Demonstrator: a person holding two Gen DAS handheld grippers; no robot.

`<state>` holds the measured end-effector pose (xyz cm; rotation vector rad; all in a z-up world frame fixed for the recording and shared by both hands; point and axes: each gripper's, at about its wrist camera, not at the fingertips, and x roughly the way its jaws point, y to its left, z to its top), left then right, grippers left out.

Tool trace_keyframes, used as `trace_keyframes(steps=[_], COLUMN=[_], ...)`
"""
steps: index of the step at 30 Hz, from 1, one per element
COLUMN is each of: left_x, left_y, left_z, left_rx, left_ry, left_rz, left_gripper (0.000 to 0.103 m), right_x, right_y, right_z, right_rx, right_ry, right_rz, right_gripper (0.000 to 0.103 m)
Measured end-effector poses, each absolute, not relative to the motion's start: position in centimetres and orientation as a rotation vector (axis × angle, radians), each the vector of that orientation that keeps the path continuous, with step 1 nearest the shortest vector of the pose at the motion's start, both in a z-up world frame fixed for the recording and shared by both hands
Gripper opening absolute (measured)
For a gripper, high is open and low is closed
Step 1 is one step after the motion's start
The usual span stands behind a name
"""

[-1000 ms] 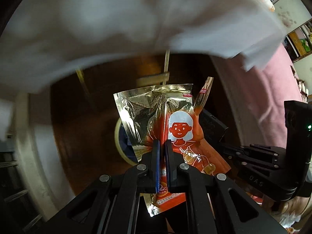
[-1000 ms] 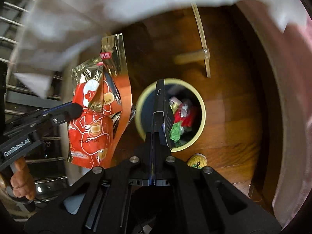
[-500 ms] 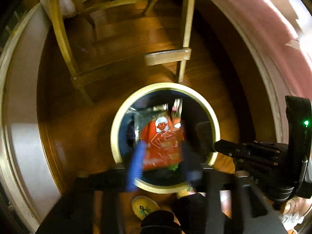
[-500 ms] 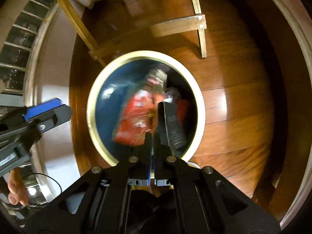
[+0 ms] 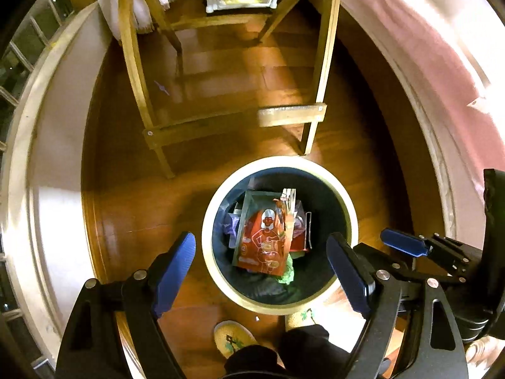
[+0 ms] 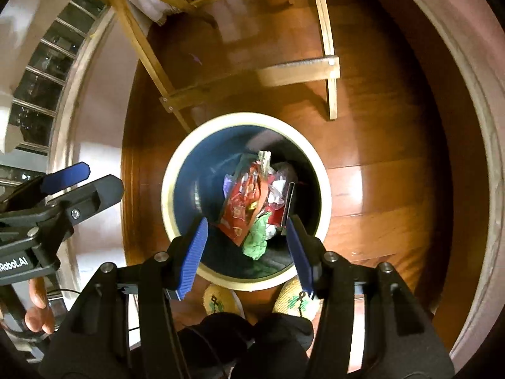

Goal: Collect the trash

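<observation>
A round bin with a cream rim (image 5: 206, 237) (image 6: 167, 195) stands on the wooden floor right below both grippers. The red and silver snack wrapper (image 5: 263, 244) (image 6: 241, 205) lies inside it on top of other litter, with a thin dark strip (image 6: 288, 202) beside it. My left gripper (image 5: 262, 271) hangs over the bin, its jaws opening with nothing between them. The jaws of my right gripper (image 6: 245, 254) are opening too and hold nothing. Each gripper also shows at the edge of the other's view: the right gripper (image 5: 404, 246) and the left gripper (image 6: 72, 183).
The light wooden legs and crossbars of a table (image 5: 227, 120) (image 6: 296, 69) stand just beyond the bin. A person's patterned slippers (image 5: 232, 338) (image 6: 219, 300) are at the bin's near side. A pink cloth (image 5: 442, 63) hangs at the right, a pale wall base (image 5: 56, 189) at the left.
Both grippers sank toward the bin and went from shut to open. The left let go of the red wrapper and the right of the dark strip; both now lie in the bin.
</observation>
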<state>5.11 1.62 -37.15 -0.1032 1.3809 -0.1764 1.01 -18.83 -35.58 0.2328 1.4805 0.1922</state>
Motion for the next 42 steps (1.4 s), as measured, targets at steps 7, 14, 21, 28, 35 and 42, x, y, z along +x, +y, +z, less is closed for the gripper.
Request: trace_keyframes(steps=[7, 14, 21, 28, 35, 42], left_x=[4.6, 3.6, 2.4, 1.0, 0.0, -0.9], left_y=[2.3, 3.2, 3.8, 4.2, 3.9, 4.0], left_z=[-28.6, -18.5, -8.2, 1.6, 9.7, 15.3], left_rx=[-0.132, -0.159, -0.175, -0.161, -0.106, -0.097], left_ry=[1.351, 1.294, 1.218, 1.151, 1.08, 1.009], left_rz=[-0.154, -0.139, -0.113, -0.086, -0.038, 0.006], left_gripper=[0.086, 0.086, 0.086, 0.086, 0.086, 0.086], right_x=[1.5, 2.0, 1.9, 2.0, 2.2, 2.4], right_y=[-18.3, -17.9, -18.0, -18.7, -18.4, -17.7], right_z=[-28.0, -18.7, -9.6, -0.9, 8.2, 15.4], right_rx=[0.242, 0.228, 0.192, 0.162, 0.155, 0.137], right_ry=[1.455, 1.417, 1.375, 1.322, 1.226, 1.126], right_rz=[0.201, 0.209, 0.227, 0.239, 0.242, 0.221], right_gripper=[0.049, 0.054, 0.055, 0.055, 0.055, 0.055])
